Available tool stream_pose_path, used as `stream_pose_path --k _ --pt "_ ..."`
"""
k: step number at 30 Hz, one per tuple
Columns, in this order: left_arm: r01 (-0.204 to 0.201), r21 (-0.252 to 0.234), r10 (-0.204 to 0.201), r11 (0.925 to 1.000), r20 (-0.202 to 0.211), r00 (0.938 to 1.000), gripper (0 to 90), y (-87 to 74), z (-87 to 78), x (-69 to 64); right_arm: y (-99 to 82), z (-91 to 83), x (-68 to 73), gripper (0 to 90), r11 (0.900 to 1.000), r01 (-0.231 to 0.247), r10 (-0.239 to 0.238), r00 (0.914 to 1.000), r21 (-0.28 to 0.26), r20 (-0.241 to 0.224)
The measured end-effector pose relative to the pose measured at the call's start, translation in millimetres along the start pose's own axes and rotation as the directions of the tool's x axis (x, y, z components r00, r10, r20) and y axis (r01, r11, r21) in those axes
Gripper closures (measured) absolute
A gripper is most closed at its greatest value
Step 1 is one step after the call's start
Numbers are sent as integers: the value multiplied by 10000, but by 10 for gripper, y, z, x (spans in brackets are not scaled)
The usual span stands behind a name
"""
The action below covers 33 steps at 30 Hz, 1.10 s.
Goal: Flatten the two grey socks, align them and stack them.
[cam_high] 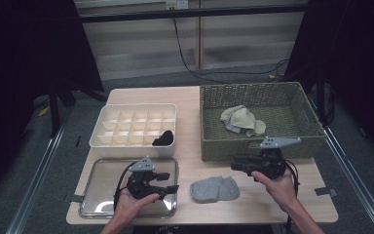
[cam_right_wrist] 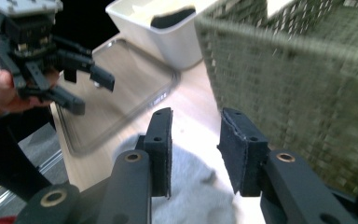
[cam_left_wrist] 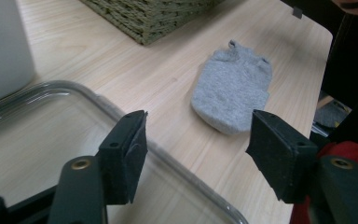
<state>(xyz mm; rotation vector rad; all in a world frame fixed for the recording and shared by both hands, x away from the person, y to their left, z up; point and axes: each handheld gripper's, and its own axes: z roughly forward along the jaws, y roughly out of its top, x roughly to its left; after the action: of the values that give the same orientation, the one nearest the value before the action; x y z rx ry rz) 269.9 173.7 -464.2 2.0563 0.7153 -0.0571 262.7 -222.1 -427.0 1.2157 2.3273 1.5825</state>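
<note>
A grey sock (cam_high: 215,189) lies flat on the wooden table near the front edge, between my two grippers. My left gripper (cam_high: 171,182) hangs over the right part of a clear tray (cam_high: 102,168), pointing right toward the sock. In the left gripper view its jaws (cam_left_wrist: 196,135) stand wide apart with nothing between them, and the grey sock (cam_left_wrist: 233,91) lies beyond. My right gripper (cam_high: 234,165) hovers just right of the sock, pointing left. Its jaws (cam_right_wrist: 193,135) are apart and empty above the grey sock (cam_right_wrist: 186,196).
A woven basket (cam_high: 253,146) at the back right holds a few pale socks (cam_high: 242,119). A white divided box (cam_high: 131,146) at the back left holds a black sock (cam_high: 163,138) in its front right cell. Bare wood lies between tray and basket.
</note>
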Motion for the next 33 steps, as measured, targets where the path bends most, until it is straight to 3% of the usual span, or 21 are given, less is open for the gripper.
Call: stream_pose_path --k 7,12,20,33 --pt "66 -126 -69 9999 -250 9997 312 -94 -157 48 294 -38 -5 651 9992 205 -204 9998 -342 26" --pt "278 -376 -294 9989 -433 9986 304 -107 -222 82 544 -79 -123 655 9987 251 -239 9994 -435 262" --pt "214 -308 -230 9993 -529 9983 294 -90 -204 78 753 80 -385 661 9992 176 -202 9973 370 710" --pt "215 -355 -233 9991 -528 9983 293 -93 -211 93 1123 328 -765 680 9932 165 -306 9921 1153 1219"
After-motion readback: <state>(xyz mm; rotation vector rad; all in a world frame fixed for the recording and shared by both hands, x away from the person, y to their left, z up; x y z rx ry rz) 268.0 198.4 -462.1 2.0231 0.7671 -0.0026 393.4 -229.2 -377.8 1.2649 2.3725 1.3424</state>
